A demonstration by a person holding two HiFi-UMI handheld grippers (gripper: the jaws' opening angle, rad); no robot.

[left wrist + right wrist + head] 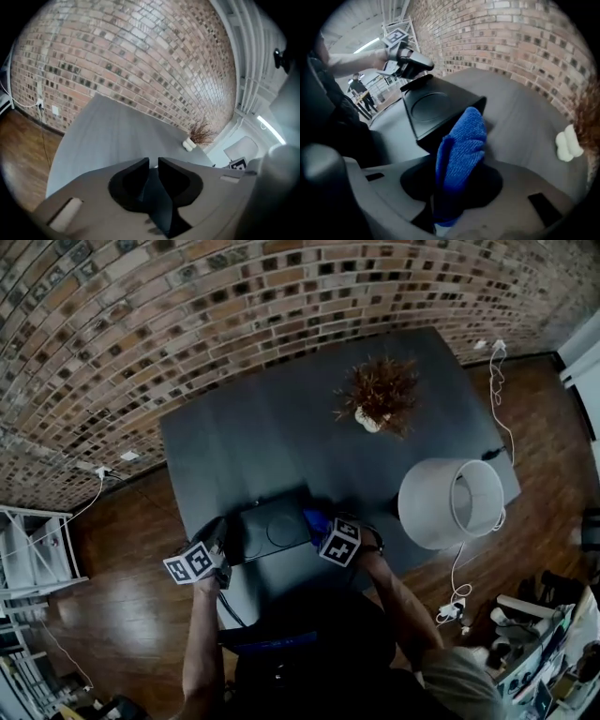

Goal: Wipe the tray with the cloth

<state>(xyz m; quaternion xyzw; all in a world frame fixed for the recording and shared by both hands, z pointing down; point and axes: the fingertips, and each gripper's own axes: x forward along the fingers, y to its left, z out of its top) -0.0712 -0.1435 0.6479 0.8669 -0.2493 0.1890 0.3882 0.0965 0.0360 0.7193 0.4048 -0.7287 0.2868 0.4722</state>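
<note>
Left tongs [153, 163] clamped narrow on the near-left rim of the black tray [429, 105], at the worktop's [272, 418] near edge; I judge this steadies it. Right tongs [457, 185] pinch the blue cloth [461, 140], bunched just right of the tray, poised for wiping.

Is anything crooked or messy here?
Yes. The black square tray isn't lying flat on the dark grey table. The left gripper pinches its edge between its fingers and seems to hold it tilted up. Nothing looks spilled or broken.
</note>
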